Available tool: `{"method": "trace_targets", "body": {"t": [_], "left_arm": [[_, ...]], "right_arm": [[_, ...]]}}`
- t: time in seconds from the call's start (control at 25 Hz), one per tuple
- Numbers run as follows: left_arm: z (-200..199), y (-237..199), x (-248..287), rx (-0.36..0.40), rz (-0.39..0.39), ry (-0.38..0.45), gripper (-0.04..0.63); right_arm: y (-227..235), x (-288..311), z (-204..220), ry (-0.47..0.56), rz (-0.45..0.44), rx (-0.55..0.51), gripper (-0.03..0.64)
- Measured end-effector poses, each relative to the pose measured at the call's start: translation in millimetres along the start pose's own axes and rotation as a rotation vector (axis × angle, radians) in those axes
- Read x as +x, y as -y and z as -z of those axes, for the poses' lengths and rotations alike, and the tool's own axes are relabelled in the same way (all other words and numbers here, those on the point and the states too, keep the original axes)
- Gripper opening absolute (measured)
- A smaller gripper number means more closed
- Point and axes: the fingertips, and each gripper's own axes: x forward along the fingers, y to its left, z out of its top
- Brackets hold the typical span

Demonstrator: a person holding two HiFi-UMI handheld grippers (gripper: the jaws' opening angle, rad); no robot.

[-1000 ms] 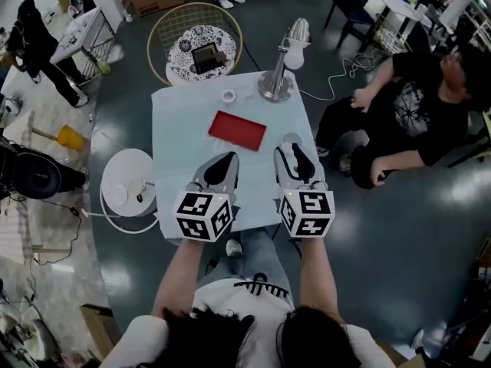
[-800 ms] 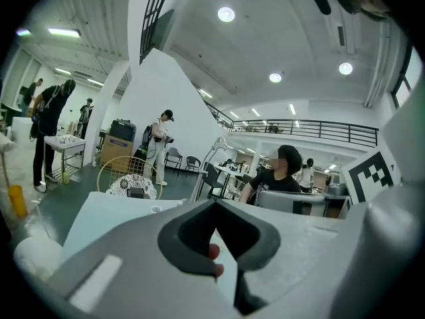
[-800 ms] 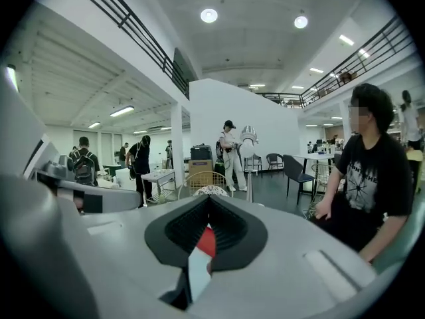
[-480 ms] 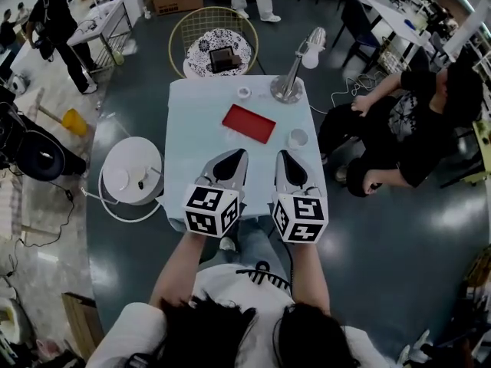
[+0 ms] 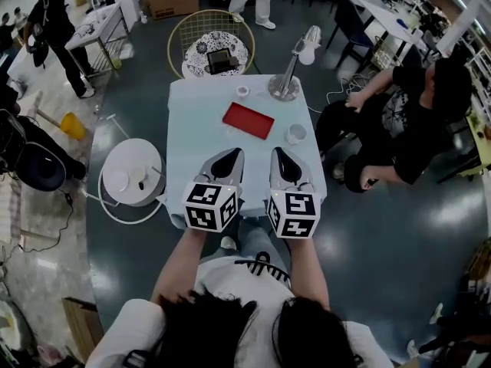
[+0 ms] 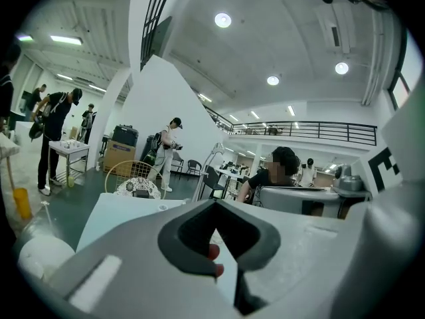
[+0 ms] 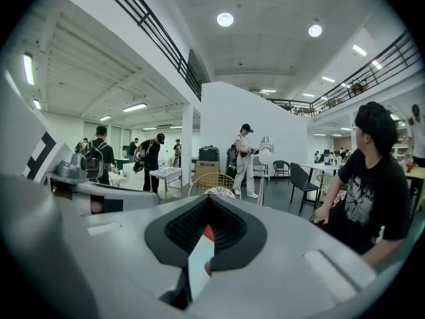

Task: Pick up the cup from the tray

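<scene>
A red tray (image 5: 248,120) lies flat and bare at the middle of the pale blue table (image 5: 192,129). The white cup (image 5: 295,134) stands upright on the table just right of the tray, not on it. My left gripper (image 5: 229,157) and right gripper (image 5: 278,155) hover side by side over the table's near part, both shut and holding nothing. The right gripper's tips are a short way short of the cup. Through the left gripper (image 6: 216,241) and the right gripper (image 7: 204,244) only slivers of the red tray (image 7: 208,233) show.
A desk lamp (image 5: 285,87) and a small white ring (image 5: 243,91) sit at the table's far edge. A round white side table (image 5: 132,176) stands at the left, a wire chair (image 5: 204,41) beyond. A person in black (image 5: 406,121) sits close to the right.
A second ago the right gripper's tips were at the cup; they have since drawn back toward me, and the cup stays on the table. The left gripper has hardly moved.
</scene>
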Motion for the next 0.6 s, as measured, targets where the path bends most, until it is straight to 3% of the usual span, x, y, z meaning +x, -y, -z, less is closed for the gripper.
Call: {"method": "trace_targets", "body": {"t": [0.44,0.6], "left_arm": [[30.9,9.6,-23.7,0.023,-0.006,0.02,0.0],[35.1,9.0,-25.3,0.018,-0.007,0.016,0.0]], "right_arm": [[-15.7,-25.4,28.0,0.027,-0.033,0.029,0.023],[-17.2,-26.4,32.2,0.017,-0.016,-0.009,0.023]]}}
